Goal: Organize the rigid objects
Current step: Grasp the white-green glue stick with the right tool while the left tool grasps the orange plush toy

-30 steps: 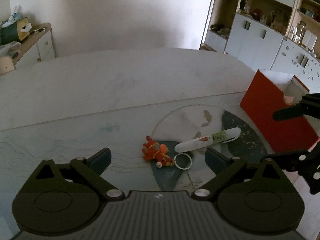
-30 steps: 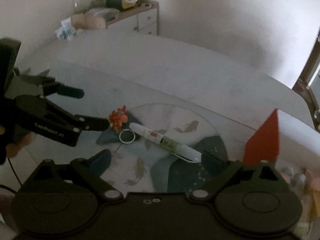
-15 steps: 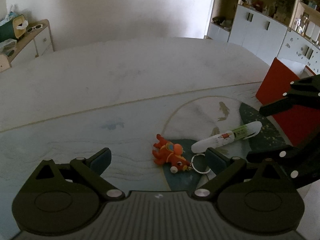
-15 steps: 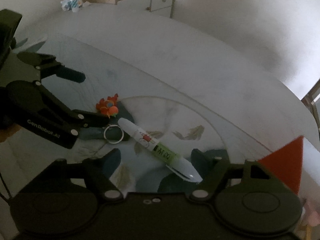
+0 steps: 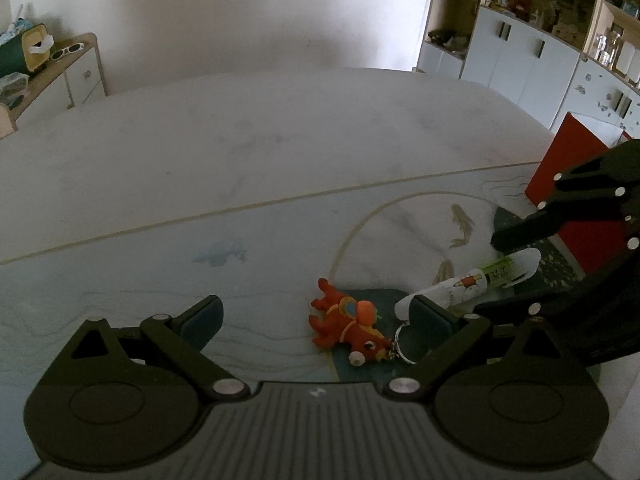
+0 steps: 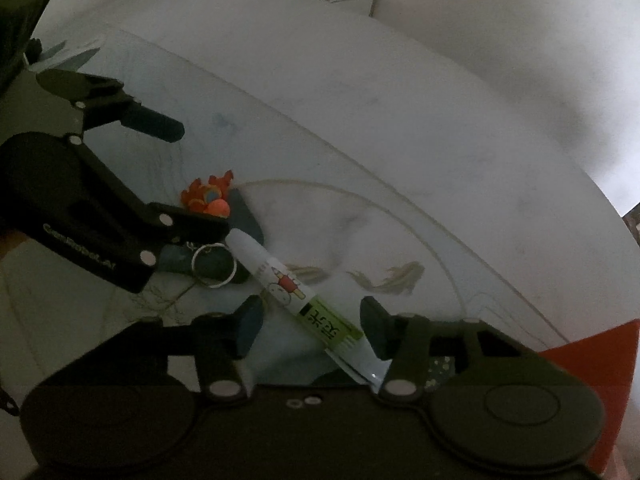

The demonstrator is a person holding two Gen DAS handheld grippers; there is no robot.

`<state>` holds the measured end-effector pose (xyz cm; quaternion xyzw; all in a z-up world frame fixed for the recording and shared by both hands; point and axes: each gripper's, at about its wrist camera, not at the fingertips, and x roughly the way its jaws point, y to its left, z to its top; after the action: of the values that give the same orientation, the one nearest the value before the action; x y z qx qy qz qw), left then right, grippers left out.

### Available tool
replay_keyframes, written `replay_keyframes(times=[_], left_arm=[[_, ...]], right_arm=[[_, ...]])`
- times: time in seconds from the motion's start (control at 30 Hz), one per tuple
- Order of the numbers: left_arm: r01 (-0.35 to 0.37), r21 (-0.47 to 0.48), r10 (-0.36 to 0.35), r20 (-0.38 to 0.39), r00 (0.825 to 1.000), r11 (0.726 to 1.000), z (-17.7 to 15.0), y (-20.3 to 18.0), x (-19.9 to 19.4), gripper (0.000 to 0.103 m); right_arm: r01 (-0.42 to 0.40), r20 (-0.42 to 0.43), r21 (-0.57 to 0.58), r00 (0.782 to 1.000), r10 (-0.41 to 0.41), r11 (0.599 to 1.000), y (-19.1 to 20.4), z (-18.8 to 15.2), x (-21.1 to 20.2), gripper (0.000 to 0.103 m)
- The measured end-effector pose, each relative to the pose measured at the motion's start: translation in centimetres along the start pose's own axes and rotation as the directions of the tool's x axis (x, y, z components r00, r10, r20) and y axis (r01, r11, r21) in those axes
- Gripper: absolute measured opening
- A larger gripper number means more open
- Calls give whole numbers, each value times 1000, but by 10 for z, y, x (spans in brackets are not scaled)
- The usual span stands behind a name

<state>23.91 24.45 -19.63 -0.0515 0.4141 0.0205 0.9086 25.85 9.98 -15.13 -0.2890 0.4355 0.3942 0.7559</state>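
An orange toy keychain with a metal ring lies on the patterned mat, between the open fingers of my left gripper. A white pen-like tube with a green label lies slanted next to the ring; it also shows in the left wrist view. My right gripper is open and straddles the tube's lower end, not closed on it. The keychain also shows in the right wrist view, partly behind the left gripper's finger.
A red box stands on the table at the right; its corner shows in the right wrist view. The mat covers the near table. A low cabinet stands far left, white cupboards far right.
Both grippers have moved down and closer to the items. The right gripper now straddles the tube; the left has closed in around the keychain. Nothing has been picked up.
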Motion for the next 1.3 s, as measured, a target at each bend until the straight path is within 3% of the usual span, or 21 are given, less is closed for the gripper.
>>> replay_keyframes(times=[0.13, 0.33, 0.43, 0.6, 0.9, 1.1, 1.3], left_arm=[[5, 1, -5, 3, 1000, 1000, -1, 0, 1, 98], [-1, 11, 1, -1, 1000, 1000, -1, -2, 3, 88], [-8, 21, 8, -3, 1000, 1000, -2, -4, 3, 77], [-21, 59, 21, 4, 1000, 998, -4, -11, 4, 69], [-19, 127, 18, 13, 1000, 992, -6, -23, 1, 39], [-25, 116, 25, 2, 1000, 993, -4, -25, -2, 38], [-5, 103, 6, -8, 1000, 995, -7, -29, -9, 38]], right_arm=[[-8, -4, 7, 1000, 8, 1000, -2, -1, 1, 45], [-15, -1, 30, 1000, 15, 999, -2, -1, 0, 39], [-12, 1, 43, 1000, 12, 999, -1, 0, 0, 38], [-12, 5, 71, 1000, 12, 997, 2, 1, 2, 32], [-16, -3, 124, 1000, 16, 992, 7, 1, -2, 17], [-11, 2, 237, 1000, 10, 971, 7, -10, -9, 16], [-52, 18, 394, 999, 48, 918, 2, -30, -26, 16]])
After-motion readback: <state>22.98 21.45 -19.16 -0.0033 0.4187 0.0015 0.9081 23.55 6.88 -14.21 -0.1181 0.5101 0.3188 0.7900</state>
